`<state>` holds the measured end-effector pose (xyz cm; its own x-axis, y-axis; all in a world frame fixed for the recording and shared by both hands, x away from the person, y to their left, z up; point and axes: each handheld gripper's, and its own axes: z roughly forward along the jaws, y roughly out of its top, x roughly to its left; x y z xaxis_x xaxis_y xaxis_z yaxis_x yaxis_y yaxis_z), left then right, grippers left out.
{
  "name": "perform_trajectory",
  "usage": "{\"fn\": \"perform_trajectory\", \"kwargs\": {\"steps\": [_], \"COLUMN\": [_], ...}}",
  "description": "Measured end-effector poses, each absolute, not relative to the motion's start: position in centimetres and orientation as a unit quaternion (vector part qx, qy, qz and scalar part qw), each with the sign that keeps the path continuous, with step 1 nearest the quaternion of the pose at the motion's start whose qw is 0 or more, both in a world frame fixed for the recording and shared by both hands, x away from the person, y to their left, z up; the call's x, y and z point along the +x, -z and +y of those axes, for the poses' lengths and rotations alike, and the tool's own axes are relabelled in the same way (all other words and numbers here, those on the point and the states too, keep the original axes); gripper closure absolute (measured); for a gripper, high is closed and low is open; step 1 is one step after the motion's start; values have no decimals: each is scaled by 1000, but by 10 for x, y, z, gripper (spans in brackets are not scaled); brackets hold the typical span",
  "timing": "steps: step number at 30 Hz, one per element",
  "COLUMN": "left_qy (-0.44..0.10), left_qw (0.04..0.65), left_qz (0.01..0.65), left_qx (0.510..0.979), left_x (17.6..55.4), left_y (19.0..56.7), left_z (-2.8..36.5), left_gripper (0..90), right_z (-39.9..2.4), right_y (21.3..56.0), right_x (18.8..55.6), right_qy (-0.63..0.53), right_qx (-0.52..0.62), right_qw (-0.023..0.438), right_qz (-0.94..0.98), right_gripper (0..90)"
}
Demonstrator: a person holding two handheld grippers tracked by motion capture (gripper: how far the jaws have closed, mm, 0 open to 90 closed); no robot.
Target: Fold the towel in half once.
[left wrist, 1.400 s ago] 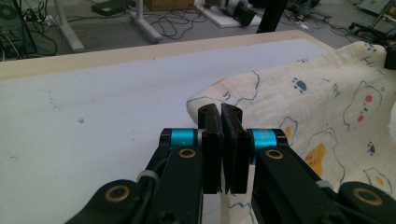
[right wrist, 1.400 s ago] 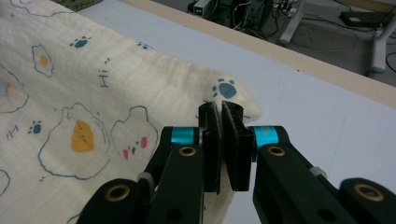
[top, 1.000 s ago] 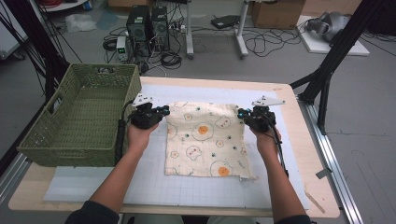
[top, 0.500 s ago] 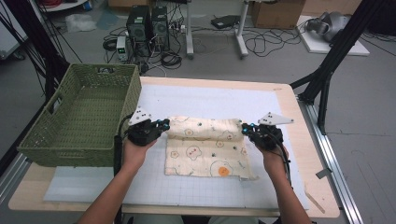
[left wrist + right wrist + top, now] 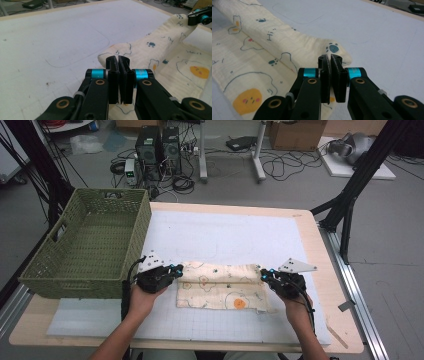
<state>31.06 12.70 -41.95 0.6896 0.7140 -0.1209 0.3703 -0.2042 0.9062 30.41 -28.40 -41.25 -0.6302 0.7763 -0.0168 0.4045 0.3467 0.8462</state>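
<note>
A green wicker basket (image 5: pixel 85 250) stands at the left of the surface (image 5: pixel 310 240); just right of it the left gripper (image 5: pixel 172 271) has its jaws closed on the left end of the cloth's folded-over edge; the cream cloth (image 5: pixel 220 287), printed with paw marks and small animals, lies on the white mat (image 5: pixel 225 237), its far part doubled toward the person; at its right end the right gripper (image 5: pixel 263 274) pinches the matching corner, jaws closed tight.

cloth (image 5: pixel 220 287): cream fabric with little cartoon animal and paw prints
state: far edge is folding over toward the near half
spot: lying near the desk's front edge, roughly centred
</note>
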Motion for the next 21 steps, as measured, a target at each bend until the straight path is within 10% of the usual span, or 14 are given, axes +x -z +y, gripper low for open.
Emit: {"fn": "perform_trajectory", "kwargs": {"steps": [21], "left_qy": [-113], "left_qw": [486], "left_qz": [354], "left_qx": [791], "left_x": [295], "left_y": [441], "left_z": [139], "left_gripper": [830], "right_z": [-292], "right_y": [433], "right_x": [279], "right_qy": [-430], "right_qx": [344], "right_qw": [169], "right_qz": [817], "right_gripper": [855]}}
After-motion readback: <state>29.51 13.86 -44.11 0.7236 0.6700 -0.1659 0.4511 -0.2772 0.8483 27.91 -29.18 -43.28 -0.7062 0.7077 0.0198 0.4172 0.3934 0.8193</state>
